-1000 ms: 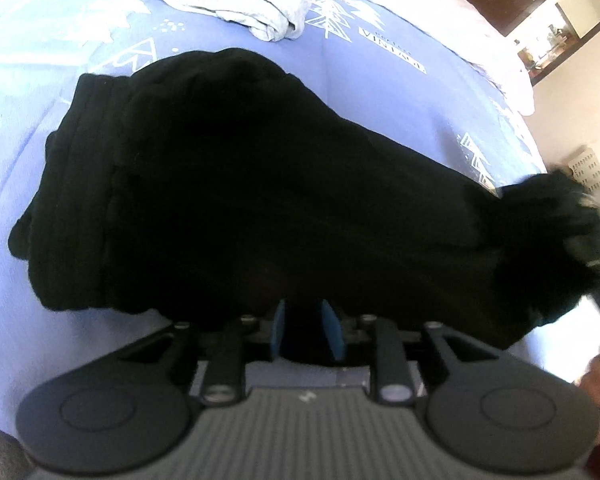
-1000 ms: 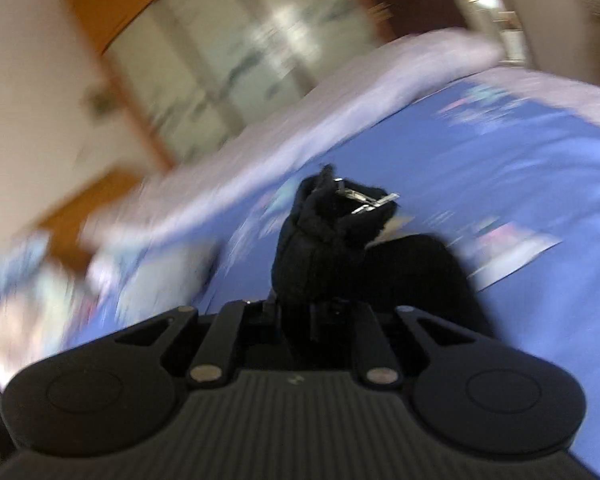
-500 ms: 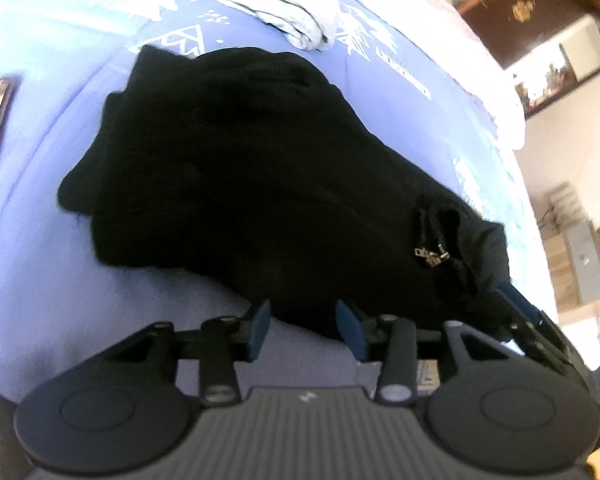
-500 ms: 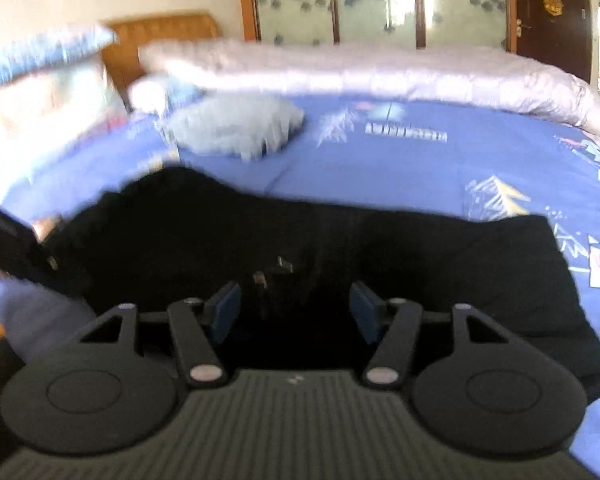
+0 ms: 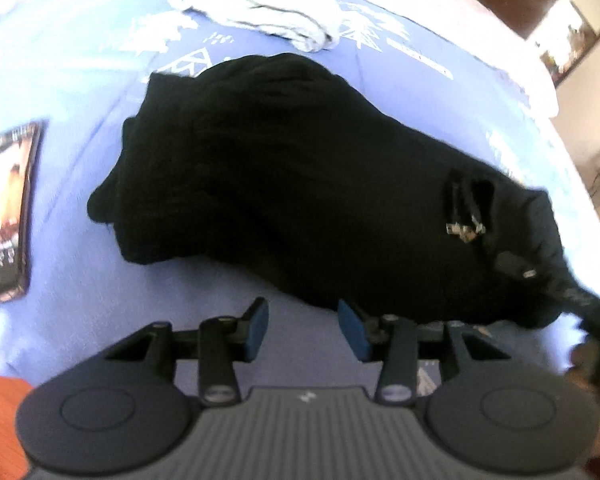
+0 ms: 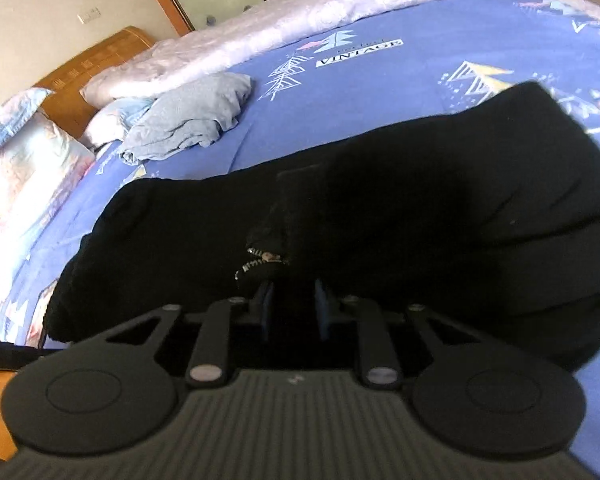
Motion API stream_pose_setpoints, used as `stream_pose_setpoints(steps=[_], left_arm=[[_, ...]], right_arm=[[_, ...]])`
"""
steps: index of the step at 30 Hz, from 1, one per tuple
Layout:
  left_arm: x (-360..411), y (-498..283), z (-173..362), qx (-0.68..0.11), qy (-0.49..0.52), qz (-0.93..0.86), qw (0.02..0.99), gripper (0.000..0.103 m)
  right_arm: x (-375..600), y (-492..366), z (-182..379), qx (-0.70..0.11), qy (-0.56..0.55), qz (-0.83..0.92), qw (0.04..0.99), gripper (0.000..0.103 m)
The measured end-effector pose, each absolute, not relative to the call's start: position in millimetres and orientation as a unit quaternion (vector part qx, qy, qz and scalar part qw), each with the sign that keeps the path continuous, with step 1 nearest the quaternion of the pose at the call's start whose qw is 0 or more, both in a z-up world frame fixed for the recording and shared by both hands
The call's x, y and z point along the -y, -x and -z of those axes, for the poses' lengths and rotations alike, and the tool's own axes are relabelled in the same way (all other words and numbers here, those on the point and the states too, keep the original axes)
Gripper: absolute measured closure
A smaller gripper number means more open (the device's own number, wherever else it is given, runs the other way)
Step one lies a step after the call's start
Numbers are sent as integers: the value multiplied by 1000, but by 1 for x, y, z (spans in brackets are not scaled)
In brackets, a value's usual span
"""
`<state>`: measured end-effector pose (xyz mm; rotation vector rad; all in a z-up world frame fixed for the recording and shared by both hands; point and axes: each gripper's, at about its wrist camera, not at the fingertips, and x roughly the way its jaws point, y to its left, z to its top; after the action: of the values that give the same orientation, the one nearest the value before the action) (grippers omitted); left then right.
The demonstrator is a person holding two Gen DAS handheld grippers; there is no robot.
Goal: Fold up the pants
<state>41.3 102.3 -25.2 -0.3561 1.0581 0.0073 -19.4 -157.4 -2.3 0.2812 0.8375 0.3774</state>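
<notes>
Pants [image 5: 308, 184], black, lay bunched lengthwise on the blue patterned bedsheet [image 5: 228, 284], with a zipper pull [image 5: 466, 232] showing toward the right end in the left wrist view. Left gripper [image 5: 303, 330] sat just short of the near edge of the fabric; its jaws stood moderately spread, having just been opening, with only bare sheet between the blue pads [image 5: 260, 318] and nothing gripped. Right gripper [image 6: 293, 306] was low against the pants [image 6: 380, 216], pads [image 6: 266, 300] a narrow gap apart after just closing in; dark cloth filled the space around them, but I could not tell whether the pads actually pinched fabric. Zipper teeth [image 6: 256, 266] showed just ahead of the right fingertips. Light blue crumpled garment [image 6: 192, 116] lay well apart on the sheet, near the pillows [image 6: 24, 176]. Printed card or booklet [image 5: 4, 212] lay flat on the sheet left of the pants.
</notes>
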Motion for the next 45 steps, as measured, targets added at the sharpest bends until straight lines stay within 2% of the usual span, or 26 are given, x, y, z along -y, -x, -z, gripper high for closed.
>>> stream_pose_setpoints(steps=[12, 23, 32, 45], left_arm=[[-45, -30, 22, -490, 70, 1, 869, 59], [-7, -18, 24, -473, 25, 39, 880, 60], [-9, -13, 31, -472, 22, 33, 881, 60], [-11, -1, 33, -459, 26, 56, 886, 59]], right_arm=[[202, 107, -14, -393, -200, -120, 890, 72], [180, 107, -14, -404, -176, -127, 889, 72], [173, 103, -7, -421, -177, -122, 881, 72], [168, 106, -5, -434, -186, -102, 876, 66]])
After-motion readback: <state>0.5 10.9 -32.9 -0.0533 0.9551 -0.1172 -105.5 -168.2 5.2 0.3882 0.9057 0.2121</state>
